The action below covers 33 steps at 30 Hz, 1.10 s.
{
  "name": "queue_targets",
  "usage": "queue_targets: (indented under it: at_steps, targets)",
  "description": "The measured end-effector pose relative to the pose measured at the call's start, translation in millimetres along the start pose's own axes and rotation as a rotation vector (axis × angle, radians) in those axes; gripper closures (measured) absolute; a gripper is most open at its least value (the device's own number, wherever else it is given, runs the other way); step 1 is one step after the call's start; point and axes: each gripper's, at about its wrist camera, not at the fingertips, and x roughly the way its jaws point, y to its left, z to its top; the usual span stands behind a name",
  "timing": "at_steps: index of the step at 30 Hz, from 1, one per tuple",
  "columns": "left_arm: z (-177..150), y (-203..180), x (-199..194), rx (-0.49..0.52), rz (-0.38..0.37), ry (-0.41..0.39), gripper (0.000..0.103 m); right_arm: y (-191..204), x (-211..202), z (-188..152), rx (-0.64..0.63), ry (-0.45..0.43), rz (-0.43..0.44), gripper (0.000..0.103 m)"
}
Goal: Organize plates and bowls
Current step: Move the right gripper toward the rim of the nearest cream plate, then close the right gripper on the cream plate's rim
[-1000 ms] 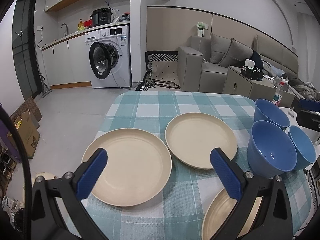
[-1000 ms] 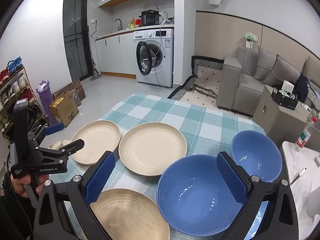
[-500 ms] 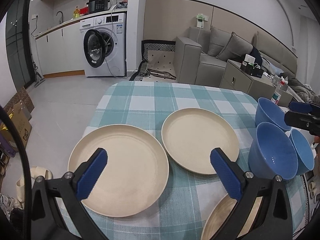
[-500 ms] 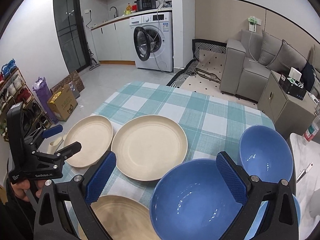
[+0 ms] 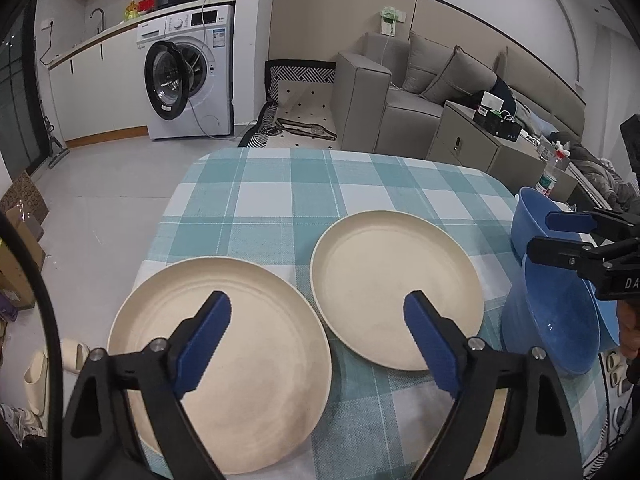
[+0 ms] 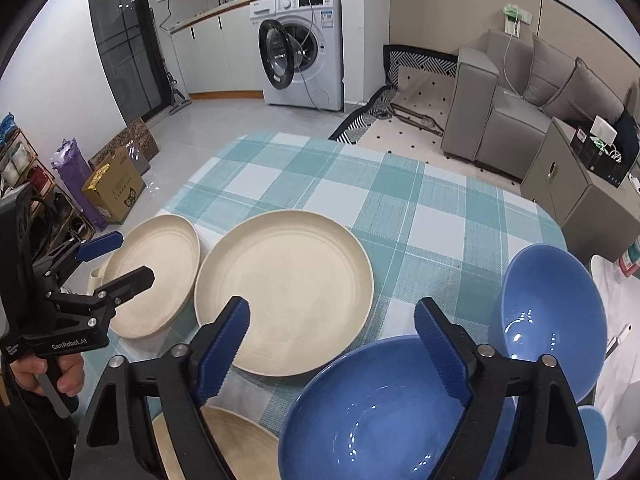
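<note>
Both tools have come forward and lower over the tabletop (image 5: pixel 280 200) since the earlier frames, so the plates and bowls now loom larger, and the jaws of both have just been closing a little with nothing between them

Going left to right: the left plate (image 5: pixel 224 368) lies flat on the checked cloth at the tabletop's near left edge. The left tool (image 5: pixel 318 344) hangs above it, jaws still wide and empty, its left blue pad (image 5: pixel 204 344) over that plate and its right pad (image 5: pixel 432 344) over the near rim of the middle plate (image 5: pixel 396 288). From the right wrist view a hand (image 6: pixel 44 376) grips this tool's handle at the far left, with the left plate (image 6: pixel 152 272) under its fingers.

The middle plate (image 6: pixel 284 292) sits just beside the left one, rims nearly touching. A third plate (image 6: pixel 224 440) shows partly at the near edge, behind the tool arms.

The right tool (image 6: pixel 332 348) hovers with jaws wide and empty; its left pad is over the near rim of the middle plate and its right pad over the far rim of the near bowl (image 6: pixel 384 412). I cannot tell whether that pad touches the rim. The far bowl (image 6: pixel 556 320) stands just beyond and to the right, close against the near bowl. A sliver of a third bowl (image 6: pixel 596 432) peeks out at the right edge. All bowls are blue and upright
</note>
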Motion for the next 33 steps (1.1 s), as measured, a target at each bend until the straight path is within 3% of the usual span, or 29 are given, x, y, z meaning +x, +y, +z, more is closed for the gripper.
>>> queue_targets:
  at_steps: [5, 8, 12, 22, 33]
  targets:
    - [4.7, -1.1, 17.0, 0.004, -0.022, 0.043, 0.03, -3.9, 21.2, 7.4, 0.0, 0.047, 0.004, 0.021]
    - [7.7, 2.0, 27.4, -0.017, -0.044, 0.082, 0.044, -5.2, 32.2, 13.8, 0.0, 0.067, 0.005, 0.023]
    - [12.0, 4.1, 36.5, -0.025, -0.051, 0.103, 0.05, -7.0, 44.1, 18.5, 0.005, 0.088, 0.007, 0.026]
    - [23.8, 6.8, 66.7, -0.018, -0.098, 0.178, 0.06, -15.2, 69.3, 18.0, 0.036, 0.147, 0.005, 0.034]
    - [26.6, 4.5, 91.8, 0.011, -0.066, 0.241, 0.062, -19.1, 91.6, 21.4, 0.044, 0.202, -0.001, 0.04]
